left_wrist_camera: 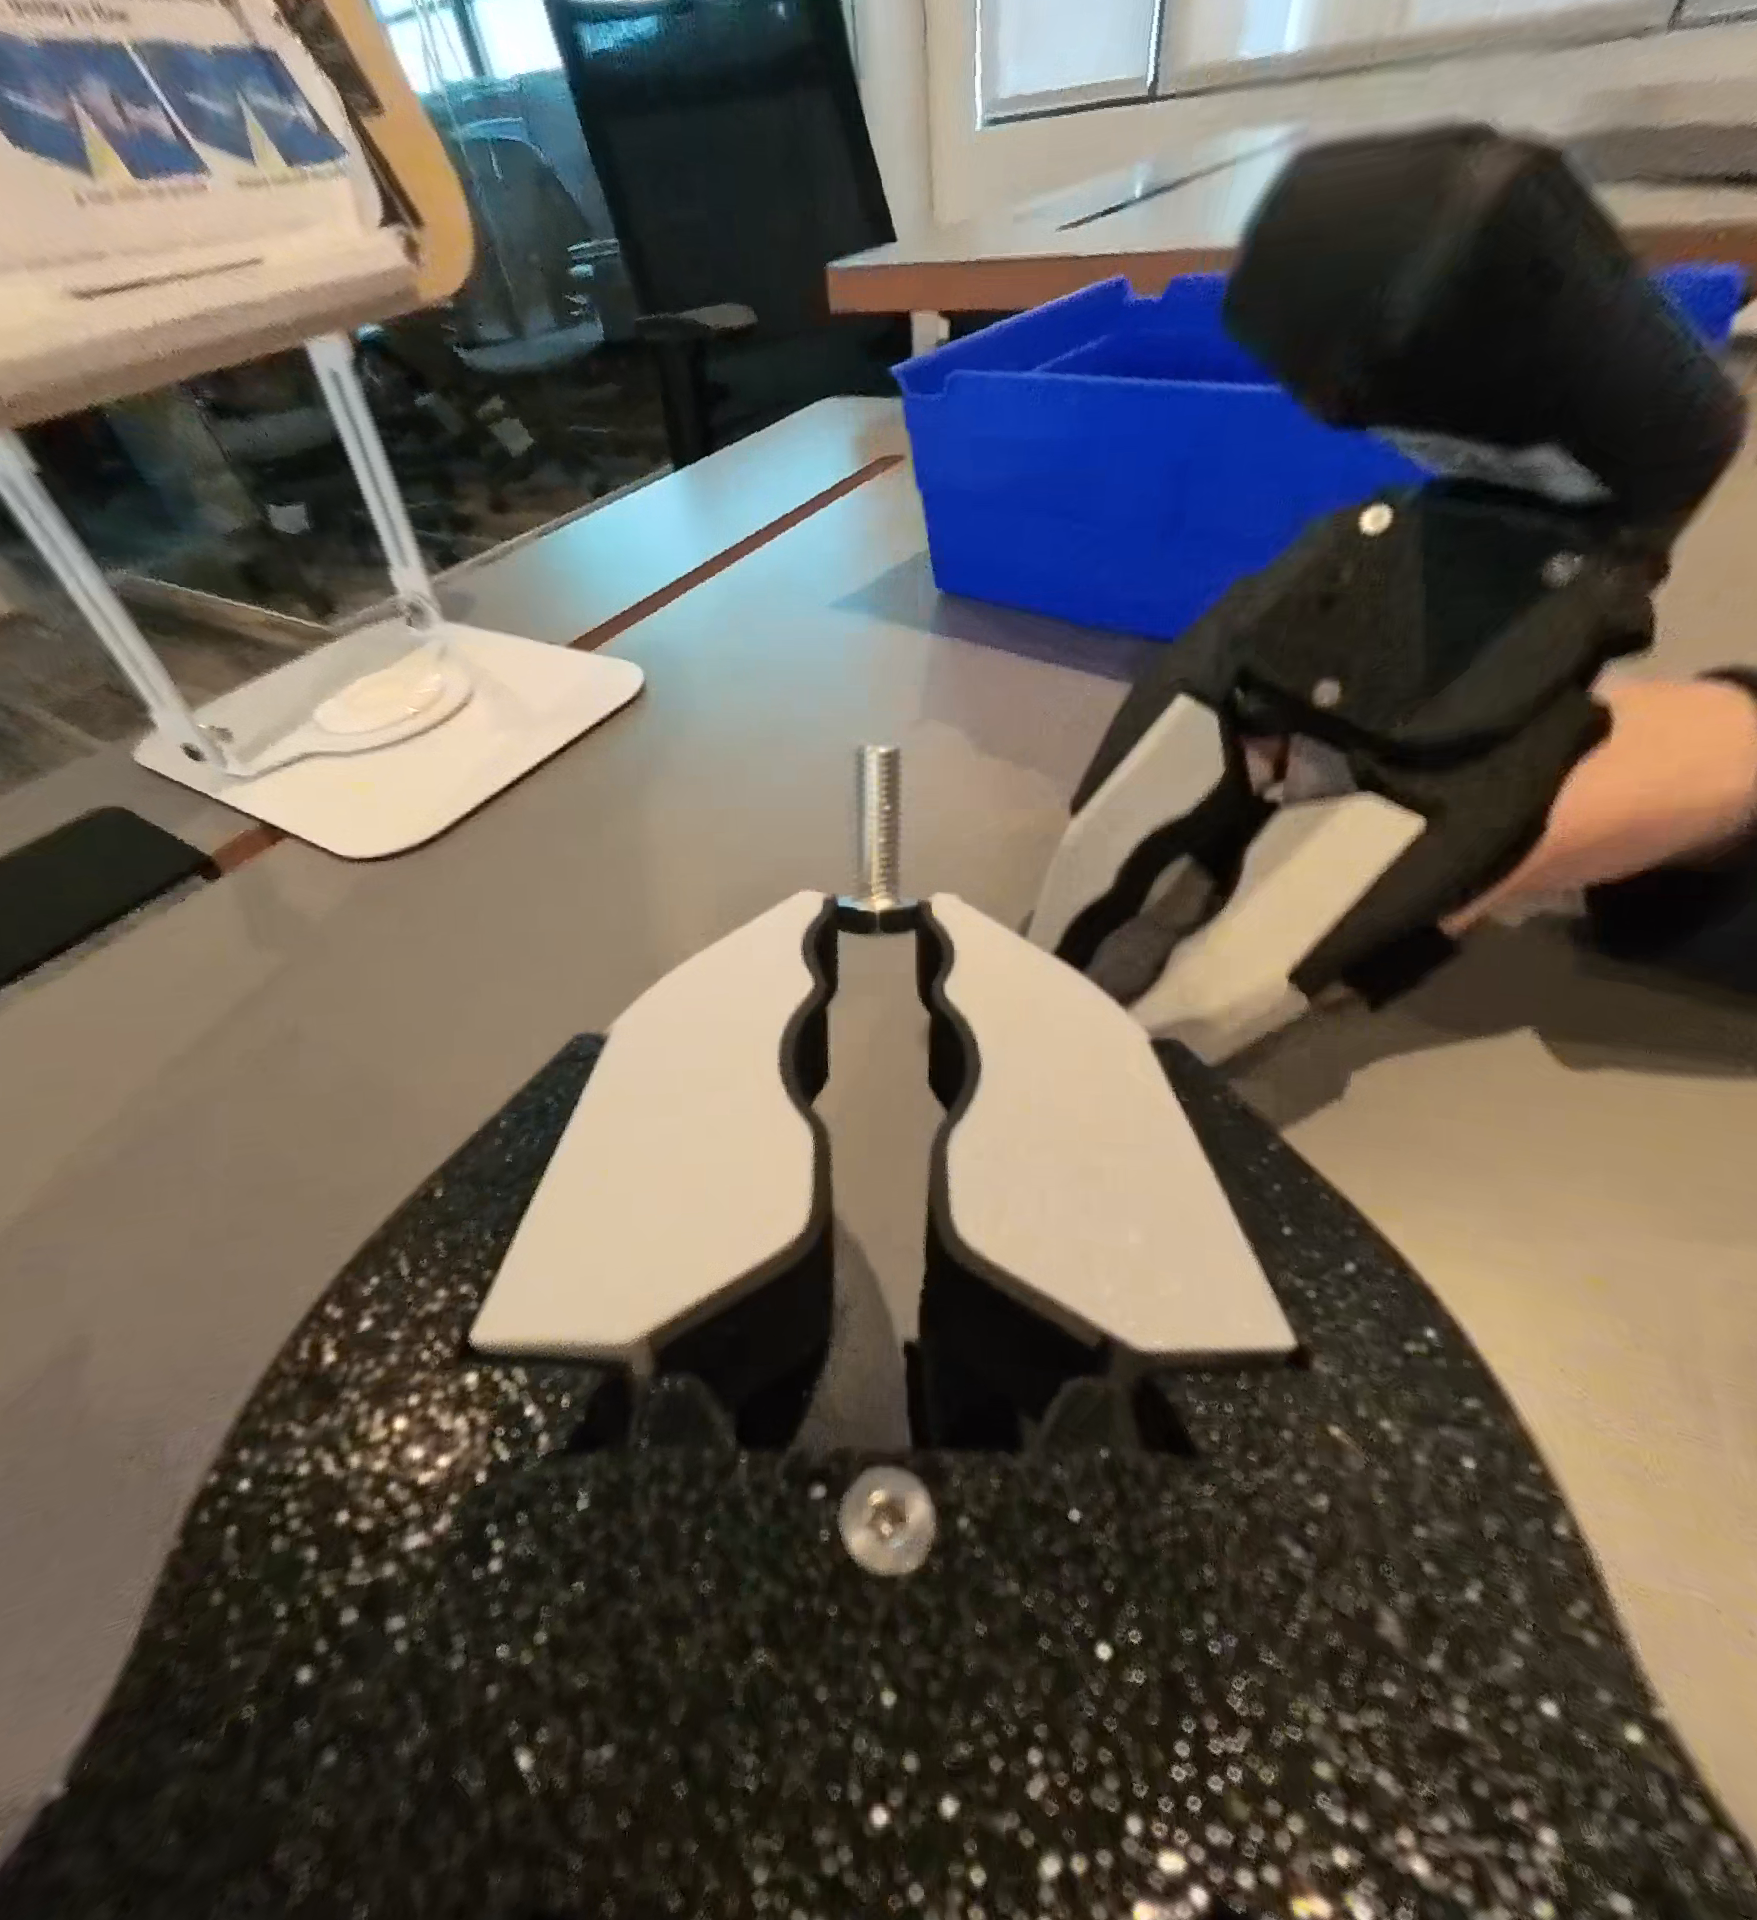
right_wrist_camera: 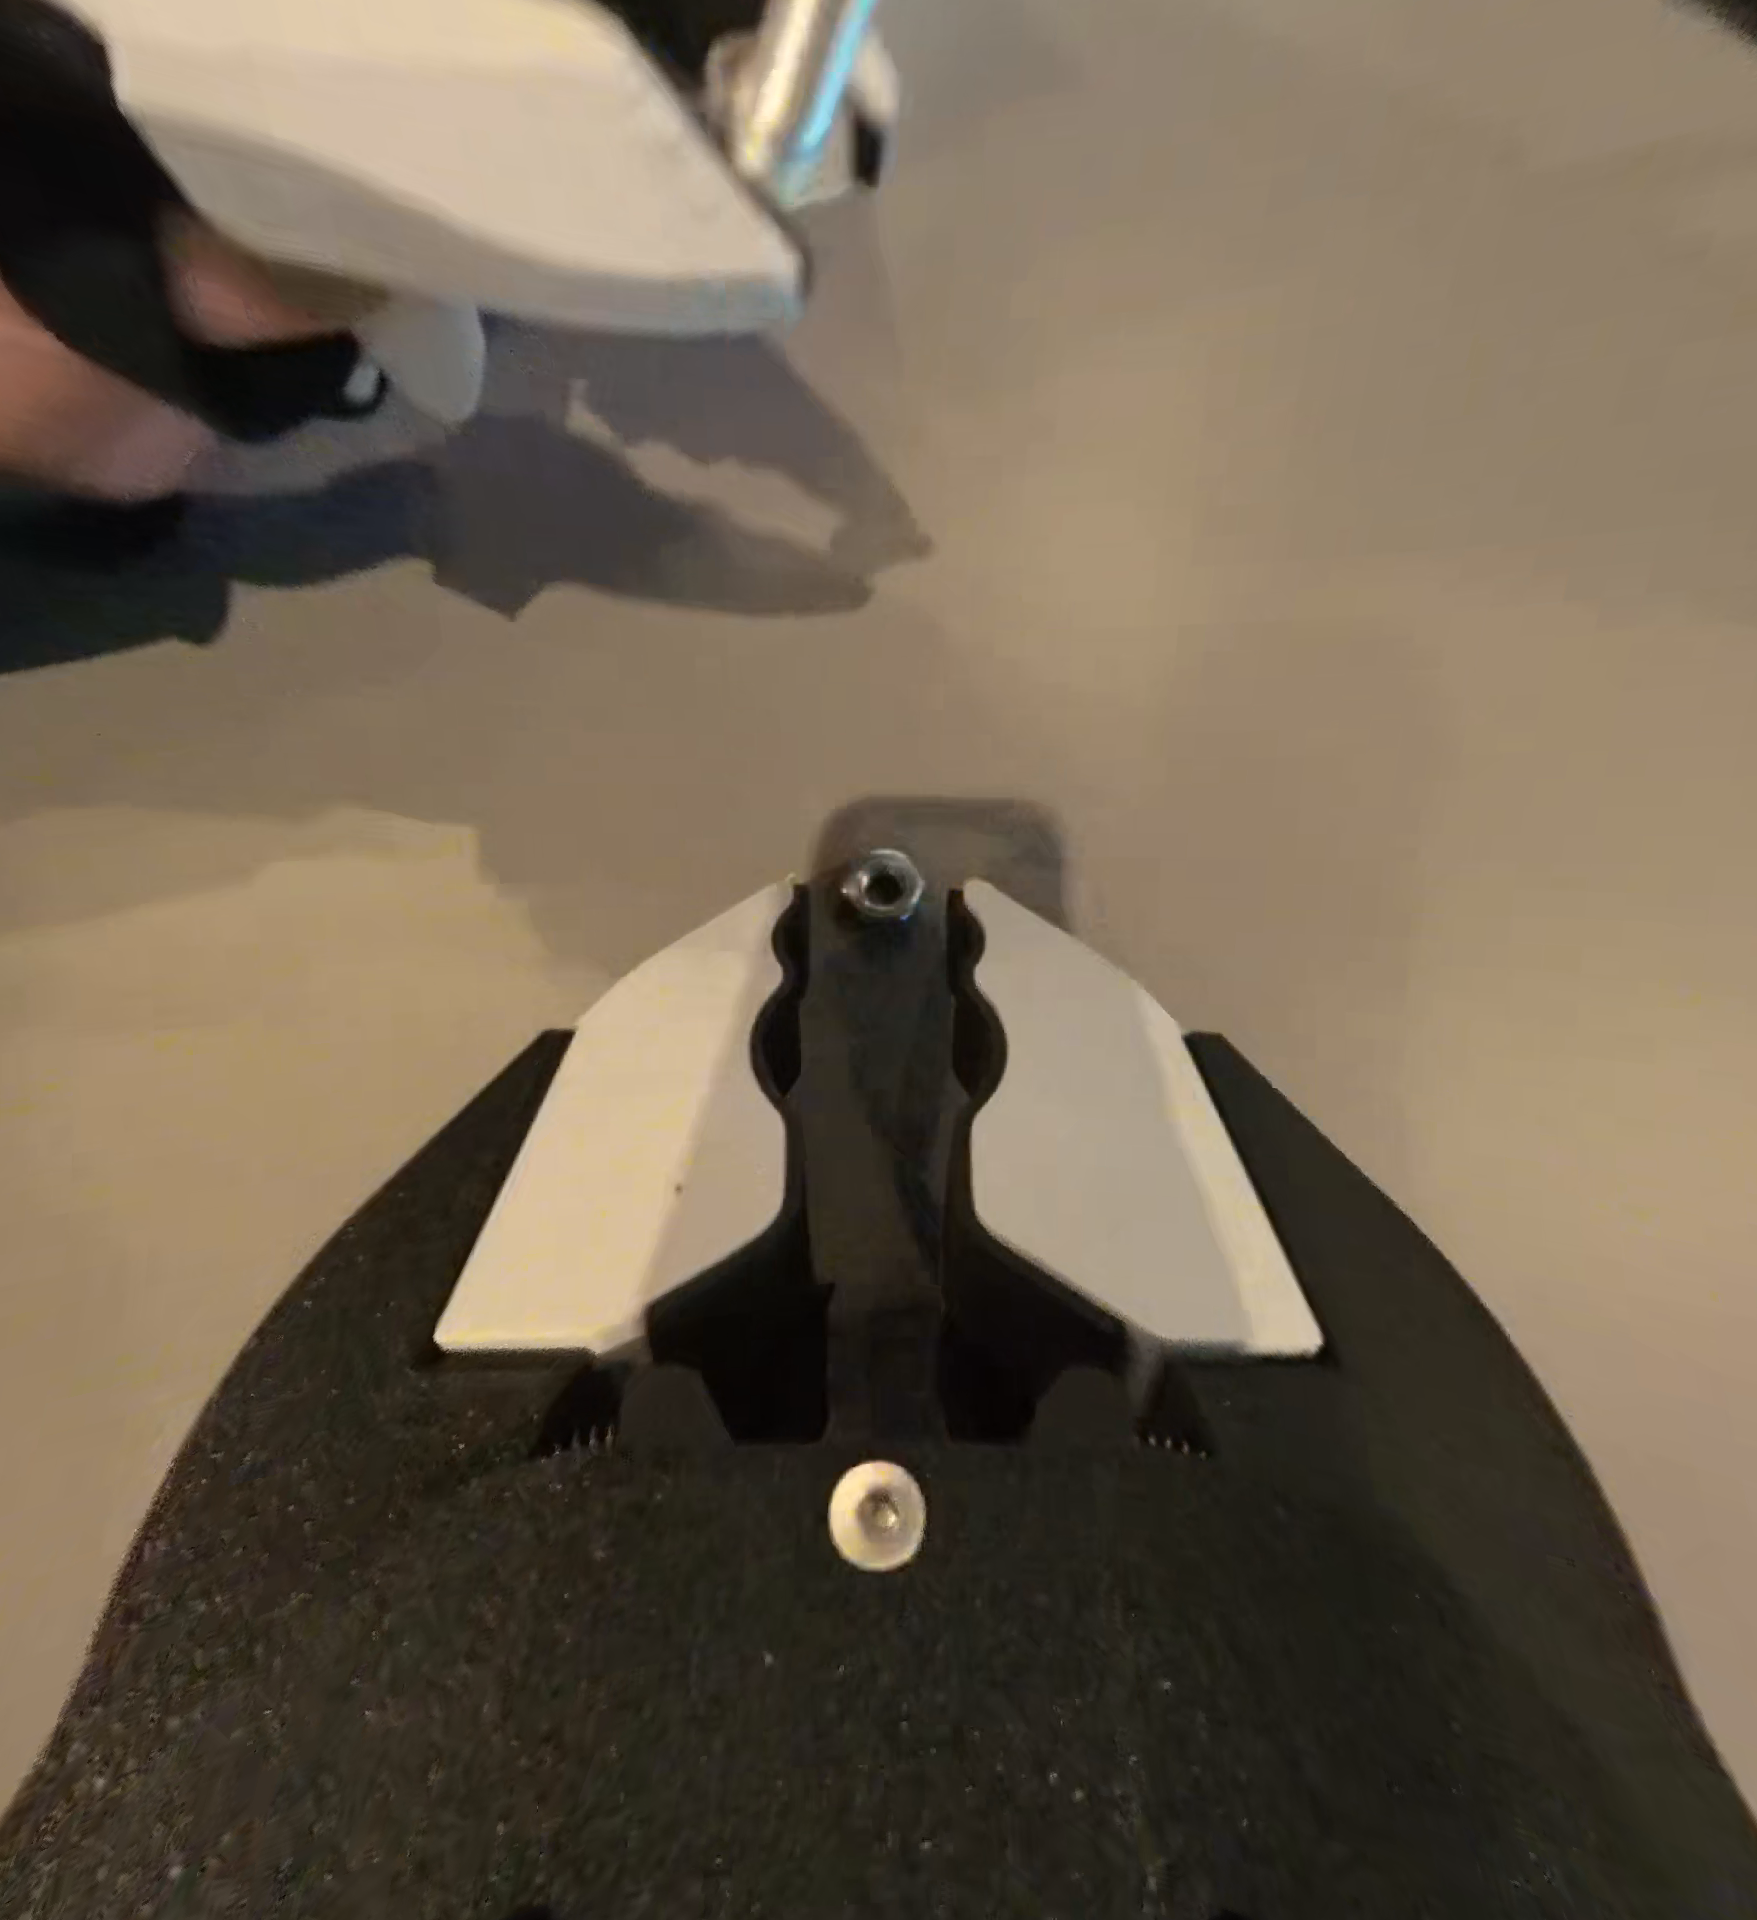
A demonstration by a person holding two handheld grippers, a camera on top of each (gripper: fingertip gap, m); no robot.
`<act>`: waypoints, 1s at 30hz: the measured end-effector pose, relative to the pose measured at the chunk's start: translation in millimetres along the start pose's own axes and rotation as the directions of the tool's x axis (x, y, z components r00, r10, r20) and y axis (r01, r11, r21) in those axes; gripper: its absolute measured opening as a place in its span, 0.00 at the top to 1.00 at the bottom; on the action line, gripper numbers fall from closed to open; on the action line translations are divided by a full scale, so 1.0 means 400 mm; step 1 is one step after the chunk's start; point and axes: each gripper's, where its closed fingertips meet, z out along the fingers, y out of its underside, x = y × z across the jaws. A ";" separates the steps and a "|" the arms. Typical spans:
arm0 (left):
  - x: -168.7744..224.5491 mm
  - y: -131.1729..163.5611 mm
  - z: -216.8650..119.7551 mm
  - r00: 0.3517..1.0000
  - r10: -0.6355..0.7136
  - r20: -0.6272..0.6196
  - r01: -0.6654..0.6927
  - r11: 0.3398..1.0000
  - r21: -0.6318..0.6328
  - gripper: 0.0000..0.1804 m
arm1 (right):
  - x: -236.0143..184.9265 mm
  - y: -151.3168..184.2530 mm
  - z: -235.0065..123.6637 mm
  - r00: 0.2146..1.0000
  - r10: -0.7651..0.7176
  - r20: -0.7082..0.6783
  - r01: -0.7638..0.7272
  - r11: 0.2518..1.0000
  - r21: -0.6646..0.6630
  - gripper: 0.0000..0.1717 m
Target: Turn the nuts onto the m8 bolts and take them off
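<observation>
- The left gripper (left_wrist_camera: pixel 876 914) holds a silver bolt (left_wrist_camera: pixel 880 821) by its flat head. Both tips press on the head, w/ a narrow space behind them.
- The bolt stands straight up, threads on top, above the grey table (left_wrist_camera: pixel 438 1039).
- In the right wrist view the same bolt (right_wrist_camera: pixel 801 94) shows blurry at the top, stuck between the white fingers of the left gripper (right_wrist_camera: pixel 812 156).
- The right gripper (right_wrist_camera: pixel 879 894) is open a bit. A small silver nut (right_wrist_camera: pixel 880 891) lies flat on the table between its tips, hole facing up.
- There is space betw. the nut and the right tip, so it isn't squeezed. It sits nearer the left tip; can't tell if it touches.
- The right gripper (left_wrist_camera: pixel 1092 977) points down at the table, just right of the bolt, w/ a hand (left_wrist_camera: pixel 1663 800) behind it.
- A blue bin (left_wrist_camera: pixel 1092 499) sits farther back on the table.
- A white stand (left_wrist_camera: pixel 386 727) w/ papers on it is at the back left.
</observation>
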 end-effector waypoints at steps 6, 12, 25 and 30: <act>-0.049 0.025 0.047 0.999 -0.039 -0.020 0.039 0.999 -0.029 0.92 | 0.010 0.000 0.022 1.000 0.004 -0.006 -0.004 0.999 -0.037 0.87; -0.069 0.053 0.058 0.999 -0.039 0.009 0.039 0.996 -0.077 0.92 | 0.016 -0.003 0.026 1.000 0.009 -0.004 -0.009 0.999 -0.037 0.91; -0.080 0.085 0.059 0.999 -0.034 -0.008 0.033 0.990 -0.137 0.93 | 0.094 -0.158 -0.073 0.996 0.037 -0.081 -0.013 0.960 0.279 0.91; -0.059 0.089 0.058 0.998 -0.024 -0.057 0.016 0.989 -0.144 0.92 | 0.072 -0.210 -0.102 0.999 -0.035 -0.028 0.044 0.896 0.443 0.91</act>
